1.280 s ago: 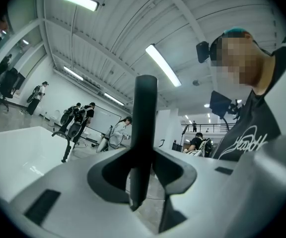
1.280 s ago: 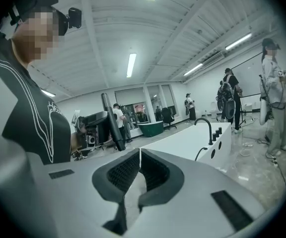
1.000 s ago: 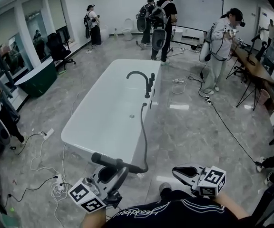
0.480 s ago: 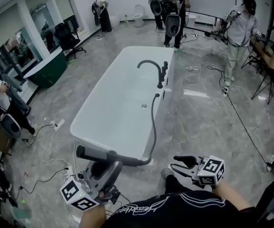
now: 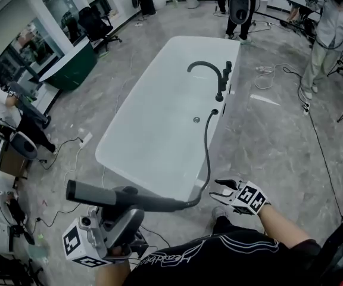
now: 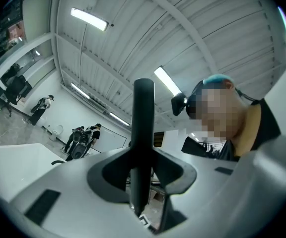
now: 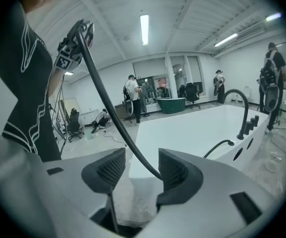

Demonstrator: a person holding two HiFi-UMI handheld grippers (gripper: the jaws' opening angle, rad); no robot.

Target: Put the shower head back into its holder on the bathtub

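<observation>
My left gripper [image 5: 130, 207] is shut on the dark stick-shaped shower head [image 5: 109, 195], held level above the floor before the white bathtub's [image 5: 153, 142] near end. In the left gripper view the shower head [image 6: 144, 133] stands upright, clamped between the pads of that gripper [image 6: 142, 177]. Its black hose [image 5: 207, 154] runs along the tub's right rim to the dark curved faucet [image 5: 210, 76]. My right gripper [image 5: 220, 189] sits low beside the tub's near right corner. Its jaws are opening, and the hose [image 7: 118, 118] passes between them of the right gripper [image 7: 137, 170] without being pinched.
Several people stand beyond the tub's far end, one of them [image 5: 329, 34] at the right. A person [image 5: 2, 112] crouches at the left near a dark green tub [image 5: 67, 70]. Cables [image 5: 70, 154] trail over the grey floor on both sides.
The left gripper has lifted the shower head and carried it leftward. The right gripper has dropped forward to the hose by the tub's corner, and its jaws have gone from shut to wide apart.
</observation>
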